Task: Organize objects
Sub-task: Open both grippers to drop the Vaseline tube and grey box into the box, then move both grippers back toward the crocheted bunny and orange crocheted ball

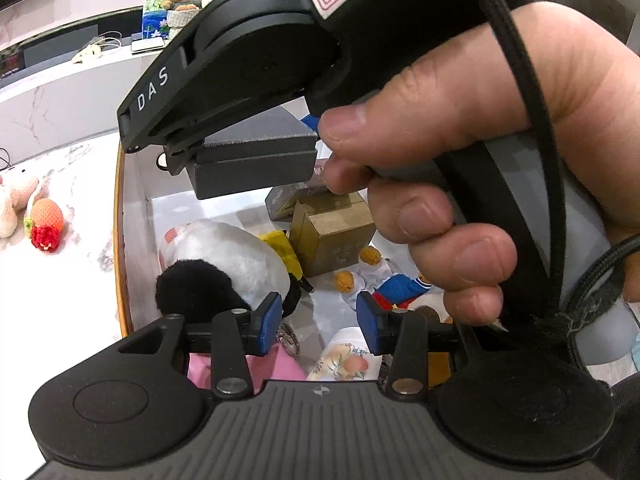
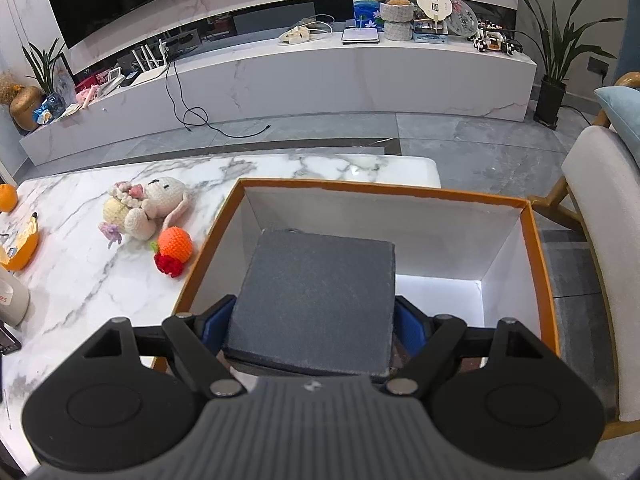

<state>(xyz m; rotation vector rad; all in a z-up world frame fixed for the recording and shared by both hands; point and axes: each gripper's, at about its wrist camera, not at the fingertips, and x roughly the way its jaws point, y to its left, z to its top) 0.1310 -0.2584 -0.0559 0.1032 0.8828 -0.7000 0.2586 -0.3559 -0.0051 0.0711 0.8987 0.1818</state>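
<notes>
We hold the dark grey box (image 2: 316,300) in our right gripper (image 2: 316,330), its blue pads pressed on the box's two side faces, so the jaws stand about a box-width apart and clamped on it. The box hangs flat above the open orange-rimmed bin (image 2: 536,240), toward its near-left corner, lid face up and reaching straight forward from the jaws toward the far wall. So the drop is directly below, and we judge the right hand alone does it.

Our left gripper (image 1: 318,322) hovers lower inside the bin, jaws partly open and holding nothing, above a panda plush (image 1: 224,256) and a brown carton (image 1: 332,232).

Readable writing: "DAS" in white on the right gripper's arm. A red-framed label on its handle is too cropped to read.
</notes>
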